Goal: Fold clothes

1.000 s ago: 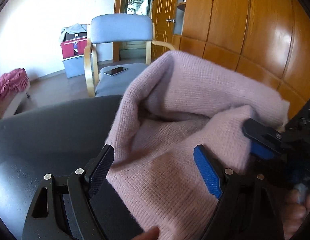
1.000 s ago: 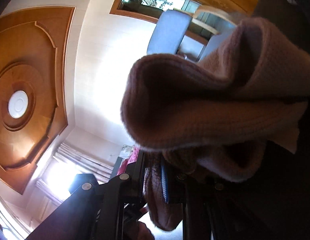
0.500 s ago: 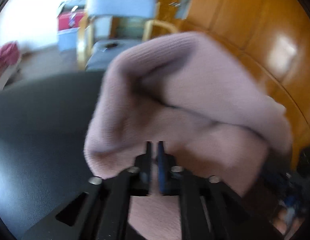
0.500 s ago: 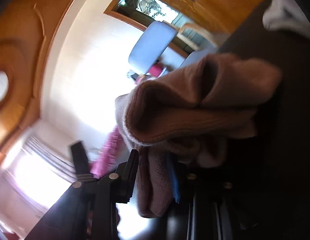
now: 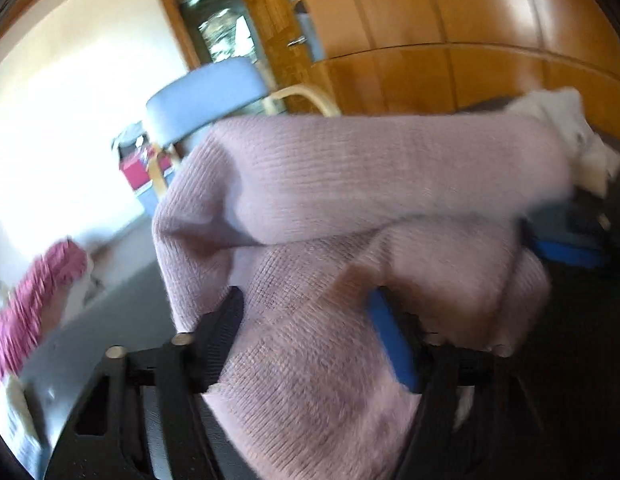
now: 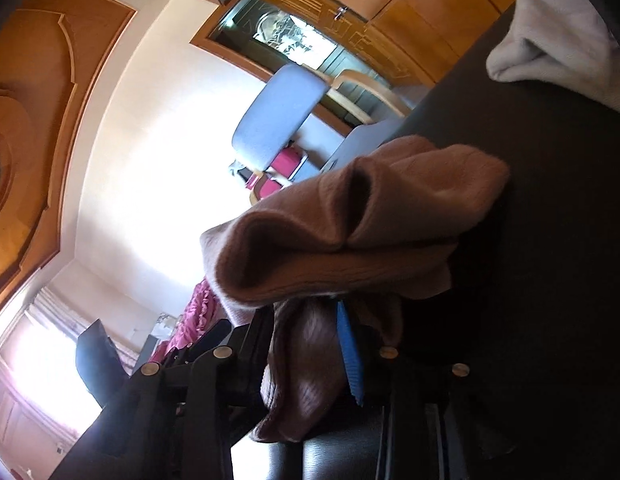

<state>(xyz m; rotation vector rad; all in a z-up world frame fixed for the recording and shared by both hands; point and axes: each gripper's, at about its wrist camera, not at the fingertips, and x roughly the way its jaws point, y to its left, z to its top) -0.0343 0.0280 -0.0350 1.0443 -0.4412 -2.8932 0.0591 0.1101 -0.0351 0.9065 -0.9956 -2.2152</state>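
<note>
In the left wrist view, a pink ruffled cloth [image 5: 38,292] lies at the far left edge, blurred. Behind it stands a blue chair [image 5: 206,92] with pale wooden arms, and a wooden wall [image 5: 450,32] runs to the right. The left gripper [image 5: 306,320] has its fingers spread wide, and a pink knit sweater [image 5: 350,184] fills the gap between them without being pinched. The sweater is soft and fuzzy, ribbed, bunched into thick rolled folds, with one fold lying across the top. Past its right end sits a white cloth [image 5: 570,136] on the dark table [image 5: 582,352].

In the right wrist view, tilted sideways, the right gripper [image 6: 306,336] clamps a hanging fold of the same sweater [image 6: 350,232] between a black finger and a blue pad. The bundle hangs just above the table [image 6: 550,240], shaded brownish. The white cloth [image 6: 550,40] lies well apart at top right.
</note>
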